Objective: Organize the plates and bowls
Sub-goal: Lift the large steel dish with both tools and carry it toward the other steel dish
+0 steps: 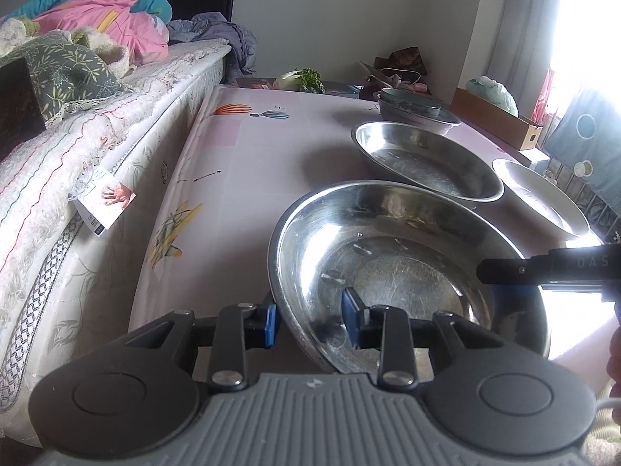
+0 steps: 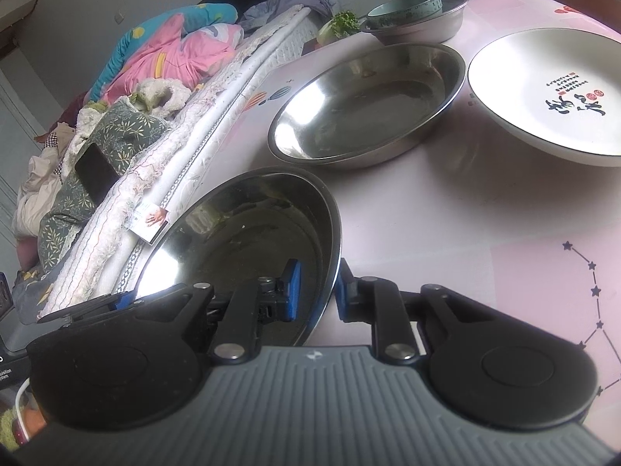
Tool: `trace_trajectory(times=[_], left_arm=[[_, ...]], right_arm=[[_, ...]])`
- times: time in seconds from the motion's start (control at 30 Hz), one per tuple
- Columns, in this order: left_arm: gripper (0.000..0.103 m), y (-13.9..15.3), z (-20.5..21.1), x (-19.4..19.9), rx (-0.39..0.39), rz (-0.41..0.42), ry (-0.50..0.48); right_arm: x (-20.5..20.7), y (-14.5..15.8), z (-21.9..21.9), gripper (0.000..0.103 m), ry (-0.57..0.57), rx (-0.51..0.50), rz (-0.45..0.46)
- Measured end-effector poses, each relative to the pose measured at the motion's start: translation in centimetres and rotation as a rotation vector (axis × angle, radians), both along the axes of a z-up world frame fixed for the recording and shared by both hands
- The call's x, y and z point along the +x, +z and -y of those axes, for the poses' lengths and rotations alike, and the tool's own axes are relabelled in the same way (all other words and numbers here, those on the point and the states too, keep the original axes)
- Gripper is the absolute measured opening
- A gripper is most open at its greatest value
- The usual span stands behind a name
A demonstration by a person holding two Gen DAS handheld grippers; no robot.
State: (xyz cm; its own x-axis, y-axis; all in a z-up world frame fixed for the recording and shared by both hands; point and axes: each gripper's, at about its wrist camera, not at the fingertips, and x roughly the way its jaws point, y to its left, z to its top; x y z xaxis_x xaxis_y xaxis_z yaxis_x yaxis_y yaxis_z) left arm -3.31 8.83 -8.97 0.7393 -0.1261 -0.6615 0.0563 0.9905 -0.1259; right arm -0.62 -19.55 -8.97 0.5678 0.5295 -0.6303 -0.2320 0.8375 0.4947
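Both hand-held grippers clamp the same steel plate (image 1: 407, 272), which sits near the tabletop (image 1: 248, 155) edge closest to the cameras, on the side that runs along the bed (image 1: 116, 147). The left hand-held gripper (image 1: 310, 320) has its blue pads on either side of the plate's near rim, one outside the wall and one inside, pressing on it. The right hand-held gripper (image 2: 316, 291) pinches the rim on the opposite side in the same way, one pad inside and one outside; its black body also shows at the right edge of the left wrist view. In the right wrist view the plate looks tilted, its bed-side rim raised.

Just beyond it, a second steel plate (image 2: 366, 105) lies flat on the pink tabletop. Beside that one, toward the window-side edge, lies a white plate (image 2: 543, 93) with black calligraphy. Further toward the far edge, a green bowl (image 2: 405, 9) sits inside a steel basin (image 2: 427, 27). Crumpled bedding (image 1: 104, 19) lies piled on the bed.
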Motion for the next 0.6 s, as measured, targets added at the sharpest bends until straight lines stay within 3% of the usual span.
trace_trajectory(times=[0.6], left_arm=[[0.033, 0.25, 0.55, -0.55, 0.027, 0.016, -0.02]], right_arm=[[-0.39, 0.55, -0.09, 0.018, 0.002, -0.032, 0.019]])
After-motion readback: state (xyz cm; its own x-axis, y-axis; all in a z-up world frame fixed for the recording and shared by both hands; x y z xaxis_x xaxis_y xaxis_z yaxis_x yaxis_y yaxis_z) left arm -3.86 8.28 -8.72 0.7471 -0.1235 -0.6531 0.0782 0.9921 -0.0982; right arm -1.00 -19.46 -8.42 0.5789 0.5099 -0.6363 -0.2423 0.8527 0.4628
